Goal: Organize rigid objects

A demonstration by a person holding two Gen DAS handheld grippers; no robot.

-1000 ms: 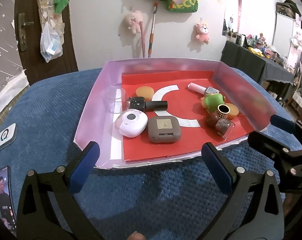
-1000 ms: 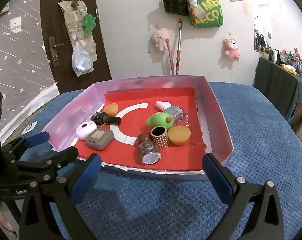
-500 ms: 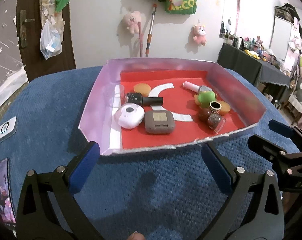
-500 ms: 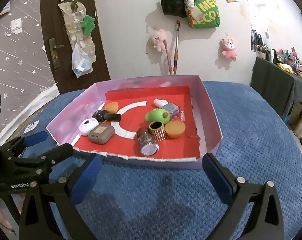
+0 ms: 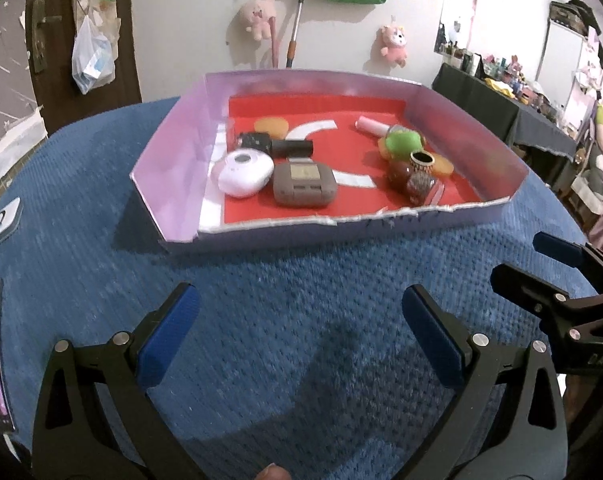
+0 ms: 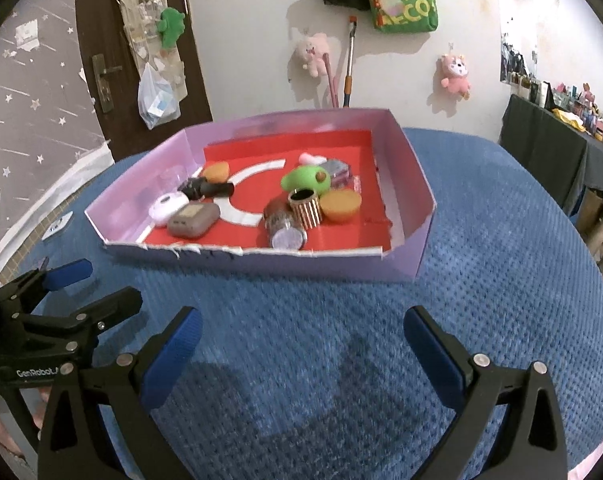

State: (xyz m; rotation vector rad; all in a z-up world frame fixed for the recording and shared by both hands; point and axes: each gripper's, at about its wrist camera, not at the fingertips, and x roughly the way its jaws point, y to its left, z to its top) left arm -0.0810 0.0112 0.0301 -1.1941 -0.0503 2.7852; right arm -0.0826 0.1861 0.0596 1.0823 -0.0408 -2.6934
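Both tongs, left gripper [image 5: 301, 332] and right gripper [image 6: 299, 354], are hanging released; the crowded box [image 6: 417, 204] is risking knocked items.

A shallow lilac cardboard tray [image 5: 169, 148] sits on the blue textured cloth [image 5: 301, 300], holding a white oval case [image 5: 245, 172] left of a taupe rounded case [image 5: 304, 184], with a gold studded ring [image 5: 421, 159] to their right.

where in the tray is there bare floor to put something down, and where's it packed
Bare red floor runs along the tray's far wall and down the middle, between the brown case and the gold ring. Packed: the left cluster around the white device, and the right cluster around the green toy. Both grippers are open over the blue cloth.
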